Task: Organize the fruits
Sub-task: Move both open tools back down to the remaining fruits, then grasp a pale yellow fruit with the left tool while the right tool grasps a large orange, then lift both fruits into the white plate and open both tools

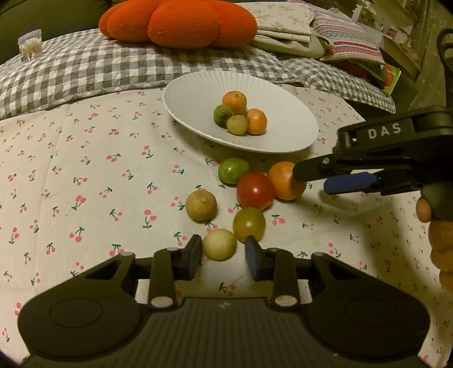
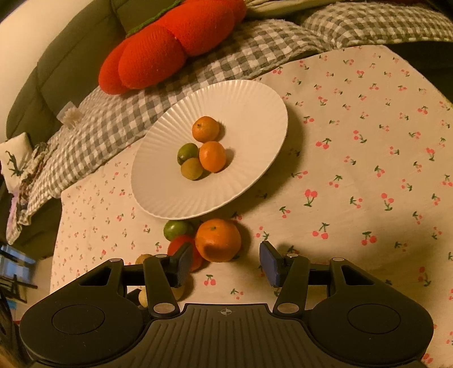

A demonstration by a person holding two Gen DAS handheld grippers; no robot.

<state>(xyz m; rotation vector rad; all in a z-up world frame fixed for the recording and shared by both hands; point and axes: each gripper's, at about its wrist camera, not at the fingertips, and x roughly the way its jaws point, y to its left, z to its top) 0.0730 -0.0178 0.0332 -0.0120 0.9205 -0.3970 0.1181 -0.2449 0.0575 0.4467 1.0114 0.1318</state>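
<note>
Your left gripper is low over the cherry-print cloth, and its jaws stand open around a pale yellow fruit, which lies between the two fingers; you cannot tell from the pictures if the pads touch it, and it rests on the cloth. Just behind the right finger there is an olive-yellow fruit, and a little to the left, apart from it, a tan fruit with a small stem mark on top. Farther on, a red tomato sits touching a loose orange, and a green fruit lies just beside them, near the plate edge. Your right gripper comes to this group from the side: its jaws are wide open and hold nothing, the loose orange is just in front of the gap and closer to the left finger, and that finger partly covers the tomato. In the left wrist view the same gripper shows its upper finger tip against the orange. Behind the loose fruits stands the white ribbed plate, with four fruits in a tight cluster in its middle: two oranges, one green and one yellowish. Beyond the plate lie a grey checked blanket and a red-orange cushion.
</note>
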